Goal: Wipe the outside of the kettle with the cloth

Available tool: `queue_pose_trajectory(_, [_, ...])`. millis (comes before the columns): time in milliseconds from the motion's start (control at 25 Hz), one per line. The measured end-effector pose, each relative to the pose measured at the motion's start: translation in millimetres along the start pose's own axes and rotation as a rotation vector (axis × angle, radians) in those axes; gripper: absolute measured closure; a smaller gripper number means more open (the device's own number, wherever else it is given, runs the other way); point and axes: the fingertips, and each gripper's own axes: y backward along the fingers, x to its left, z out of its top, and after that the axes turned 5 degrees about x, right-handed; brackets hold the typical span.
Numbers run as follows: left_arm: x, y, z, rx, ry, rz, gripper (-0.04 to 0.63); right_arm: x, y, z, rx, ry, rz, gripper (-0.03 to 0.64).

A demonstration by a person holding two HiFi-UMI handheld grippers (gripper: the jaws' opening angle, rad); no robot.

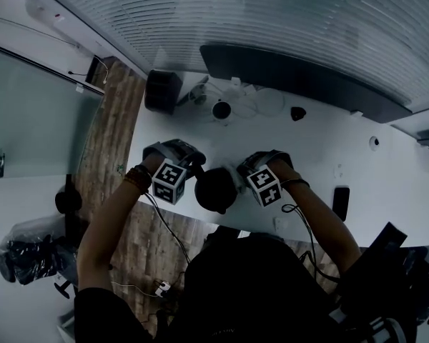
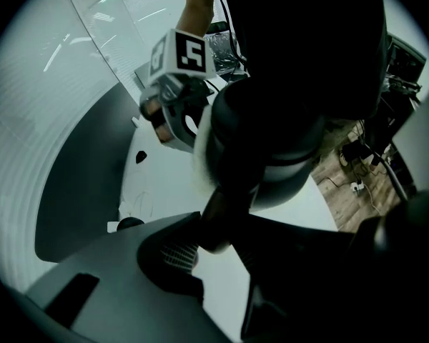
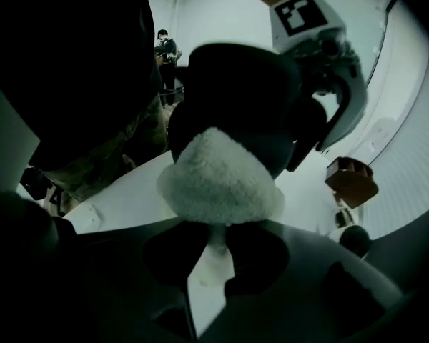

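Pinched in the closed jaws of the right gripper (image 3: 213, 263), the fluffy white cloth (image 3: 220, 181) presses the dark rounded kettle (image 3: 236, 84) at the white desk (image 1: 322, 148)'s near edge — the left gripper (image 2: 218, 240)'s jaws clamp its handle (image 2: 216, 216), yet a hard push might twist it loose.

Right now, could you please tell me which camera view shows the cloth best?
The right gripper view: the fluffy white cloth fills the centre, pinched in the right gripper and pressed against the dark kettle. The left gripper view shows only a pale fringe past the kettle's edge; the head view, a small pale patch.
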Motion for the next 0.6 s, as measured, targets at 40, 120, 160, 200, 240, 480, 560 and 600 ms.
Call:
queue_pose_trajectory(40, [2, -1, 5, -0.005, -0.01, 0.005, 0.46, 7, -11, -2, 0.015, -0.004, 0.022, 0.546])
queue_pose_trajectory(120, [6, -2, 14, -0.012, -0.051, 0.009, 0.46, 18, -27, -7, 0.034, -0.035, 0.039, 0.546])
queue_pose_trajectory(160, [7, -3, 18, -0.014, -0.072, 0.005, 0.46, 20, -30, -9, 0.033, -0.064, 0.033, 0.546])
queue_pose_trajectory(200, [8, -3, 20, -0.014, -0.087, -0.004, 0.46, 21, -29, -12, 0.028, -0.098, 0.022, 0.546])
queue_pose_trajectory(240, [8, -4, 21, -0.014, -0.096, -0.017, 0.46, 22, -26, -15, 0.018, -0.13, 0.008, 0.546])
queue_pose_trajectory(480, [7, -6, 17, -0.025, -0.114, -0.046, 0.46, 3, 44, -13, -0.081, -0.191, -0.112, 0.546])
queue_pose_trajectory(560, [6, -6, 18, -0.029, -0.118, -0.056, 0.462, -10, 73, 1, -0.111, -0.134, -0.145, 0.546])
queue_pose_trajectory(600, [6, -6, 19, -0.03, -0.121, -0.062, 0.462, -16, 84, 10, -0.118, -0.094, -0.156, 0.546])
